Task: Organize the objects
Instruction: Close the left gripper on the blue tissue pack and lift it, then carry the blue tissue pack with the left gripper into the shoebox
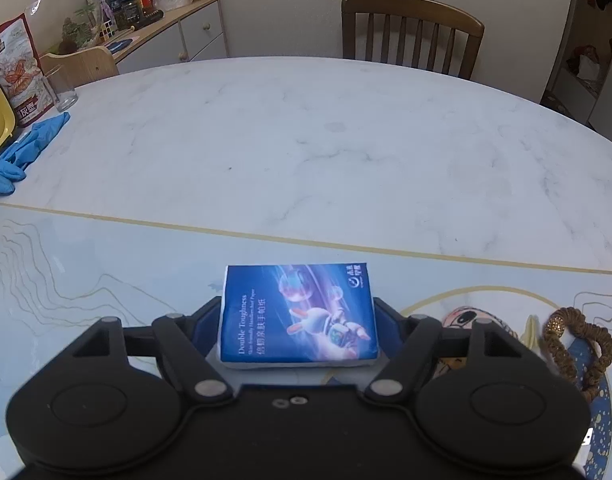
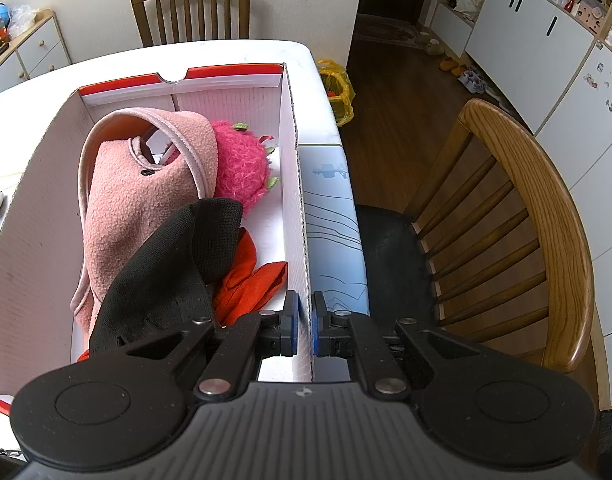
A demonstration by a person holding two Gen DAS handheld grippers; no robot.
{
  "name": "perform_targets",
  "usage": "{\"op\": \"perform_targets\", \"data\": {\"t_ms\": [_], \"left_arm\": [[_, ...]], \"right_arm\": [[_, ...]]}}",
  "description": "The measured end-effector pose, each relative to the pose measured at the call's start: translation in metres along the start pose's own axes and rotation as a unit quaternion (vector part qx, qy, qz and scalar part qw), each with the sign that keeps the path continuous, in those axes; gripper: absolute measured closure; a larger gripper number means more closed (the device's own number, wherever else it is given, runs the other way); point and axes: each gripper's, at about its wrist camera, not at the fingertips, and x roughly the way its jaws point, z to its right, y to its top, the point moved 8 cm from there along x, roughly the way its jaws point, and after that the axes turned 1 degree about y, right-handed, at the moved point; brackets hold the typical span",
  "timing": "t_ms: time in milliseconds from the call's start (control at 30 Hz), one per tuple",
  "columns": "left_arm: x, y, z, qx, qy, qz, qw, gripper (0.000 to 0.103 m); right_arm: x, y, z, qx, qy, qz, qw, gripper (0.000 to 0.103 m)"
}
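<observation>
In the left wrist view my left gripper [image 1: 297, 316] is shut on a blue tissue pack [image 1: 298, 316], held just above the pale mat on the marble table [image 1: 306, 140]. In the right wrist view my right gripper [image 2: 304, 320] is shut on the right wall of a white cardboard box [image 2: 294, 160]. Inside the box lie a pink fleece garment [image 2: 142, 200], a black knit cloth [image 2: 166, 264], a pink fuzzy toy [image 2: 242, 164] and an orange cloth [image 2: 250, 280].
Left wrist view: blue gloves [image 1: 22, 148], a glass [image 1: 62, 88] and a snack bag [image 1: 18, 68] at the table's far left; a brown beaded hair tie [image 1: 582, 340] and a small cartoon item [image 1: 470, 320] at the right. Wooden chairs [image 2: 518, 232] stand beside the table.
</observation>
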Motion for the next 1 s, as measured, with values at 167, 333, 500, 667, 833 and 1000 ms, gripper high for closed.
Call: {"op": "perform_targets", "data": {"t_ms": [167, 333, 500, 667, 833, 1000], "left_arm": [[-0.014, 0.002, -0.002, -0.013, 0.0, 0.009, 0.9999, 0.029], [-0.037, 0.003, -0.001, -0.02, -0.004, 0.021, 0.9996, 0.029], [-0.065, 0.005, 0.007, -0.019, -0.015, 0.036, 0.999, 0.029], [-0.09, 0.004, 0.017, -0.01, -0.016, 0.039, 0.9991, 0.029], [-0.113, 0.0, 0.035, 0.002, -0.029, 0.041, 0.9987, 0.029], [-0.139, -0.005, 0.065, 0.026, -0.056, 0.05, 0.9968, 0.029]], "right_arm": [[-0.001, 0.0, 0.0, -0.002, 0.0, 0.0, 1.0, 0.097], [-0.001, 0.0, 0.0, -0.004, 0.001, 0.001, 1.0, 0.097], [-0.001, 0.0, 0.0, -0.004, 0.005, 0.004, 1.0, 0.097], [-0.001, -0.001, 0.001, -0.001, 0.01, 0.006, 1.0, 0.097], [-0.001, -0.001, 0.001, -0.003, 0.013, 0.008, 1.0, 0.097], [-0.002, -0.001, 0.001, -0.002, 0.021, 0.012, 1.0, 0.097]]}}
